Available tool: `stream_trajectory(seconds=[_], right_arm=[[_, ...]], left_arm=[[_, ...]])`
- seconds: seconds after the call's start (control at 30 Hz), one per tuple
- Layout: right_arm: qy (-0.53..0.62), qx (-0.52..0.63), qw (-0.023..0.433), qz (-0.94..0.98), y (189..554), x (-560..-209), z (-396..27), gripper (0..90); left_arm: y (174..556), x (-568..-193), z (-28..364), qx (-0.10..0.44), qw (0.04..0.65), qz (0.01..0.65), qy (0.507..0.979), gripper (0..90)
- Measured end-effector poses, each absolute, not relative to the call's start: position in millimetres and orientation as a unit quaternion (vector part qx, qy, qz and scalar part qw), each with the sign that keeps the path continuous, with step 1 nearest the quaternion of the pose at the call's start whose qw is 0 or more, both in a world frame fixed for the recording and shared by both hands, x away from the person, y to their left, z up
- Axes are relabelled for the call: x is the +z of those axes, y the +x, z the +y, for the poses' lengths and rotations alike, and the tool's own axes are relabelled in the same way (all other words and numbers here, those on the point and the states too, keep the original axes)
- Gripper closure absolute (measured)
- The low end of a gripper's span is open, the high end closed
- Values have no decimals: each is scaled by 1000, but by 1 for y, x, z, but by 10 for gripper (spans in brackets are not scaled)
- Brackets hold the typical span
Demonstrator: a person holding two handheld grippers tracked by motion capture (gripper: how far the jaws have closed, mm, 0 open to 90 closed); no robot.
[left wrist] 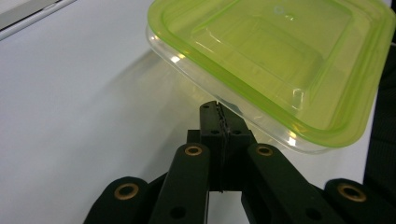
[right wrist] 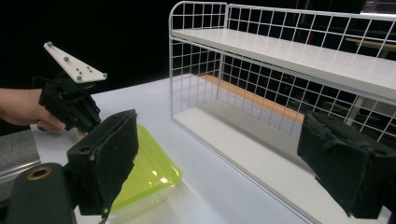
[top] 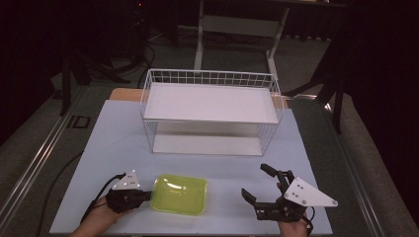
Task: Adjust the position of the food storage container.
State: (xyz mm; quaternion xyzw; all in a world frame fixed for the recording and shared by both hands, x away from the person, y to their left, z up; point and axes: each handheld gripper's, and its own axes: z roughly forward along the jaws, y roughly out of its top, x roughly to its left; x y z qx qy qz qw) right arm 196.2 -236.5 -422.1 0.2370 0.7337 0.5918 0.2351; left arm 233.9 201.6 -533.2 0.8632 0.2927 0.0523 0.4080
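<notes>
Clear rect. container [top: 180,194], yellow-green lid

Room was dark; walls lost in black. White table [top: 207,168] lay lit from above, a wood edge showing at its far corners. Floor [top: 44,123] was grey-green carpet, with a metal rail [top: 29,163] running along the table's left and another at the right. Cables [top: 143,54] trailed across the floor at the back left. A pale desk frame [top: 237,29] stood behind, dark stand legs [top: 74,74] to either side
</notes>
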Motion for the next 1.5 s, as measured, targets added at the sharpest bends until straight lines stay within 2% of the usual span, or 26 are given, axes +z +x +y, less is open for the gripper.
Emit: stream_trajectory(seconds=[0.47,1.27,1.47,1.5], right_arm=[[238,592,238,732,197,-422,-239,125],[242,580,245,738,199,-426,-244,125],[245,577,242,741,201,-428,-244,125],[247,575,243,741,201,-428,-244,125]], left_arm=[[247,-538,156,22,413,260,873,900],[256,-545,116,-22,430,253,866,900],[256,-544,116,-9,420,249,873,900],[255,-543,119,2,417,250,874,865]])
